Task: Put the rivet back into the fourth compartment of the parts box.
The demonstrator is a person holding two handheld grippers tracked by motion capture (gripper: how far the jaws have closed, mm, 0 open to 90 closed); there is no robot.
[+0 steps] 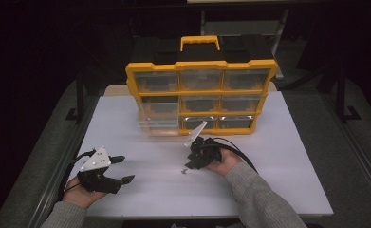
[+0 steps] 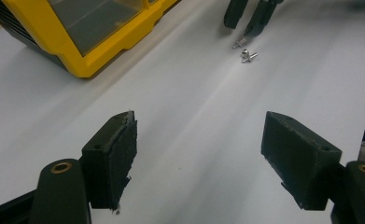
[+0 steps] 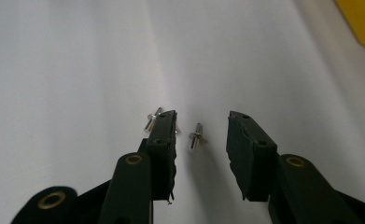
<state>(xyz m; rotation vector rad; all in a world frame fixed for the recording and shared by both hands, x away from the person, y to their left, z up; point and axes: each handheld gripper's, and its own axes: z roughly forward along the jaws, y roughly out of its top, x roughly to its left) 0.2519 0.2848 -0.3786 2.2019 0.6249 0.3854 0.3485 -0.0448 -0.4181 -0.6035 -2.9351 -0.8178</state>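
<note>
Right tongs (image 3: 201,133) apart, straddling one screw (image 3: 196,136) on the tabletop (image 1: 268,156) so I can pinch it | second screw (image 3: 153,119) just outside | left tongs (image 2: 199,158) wide apart, empty, resting aside.

right tongs (image 1: 189,164) over screws (image 1: 184,171) | left tongs (image 1: 122,168) apart

Lighting: dim room, dark surround; white table (image 1: 268,156) evenly lit from above. Shadows: soft, short. Glare: faint on organizer (image 1: 201,97) drawer fronts. Blur: organizer's lower-left drawer; near jaws soft.
</note>
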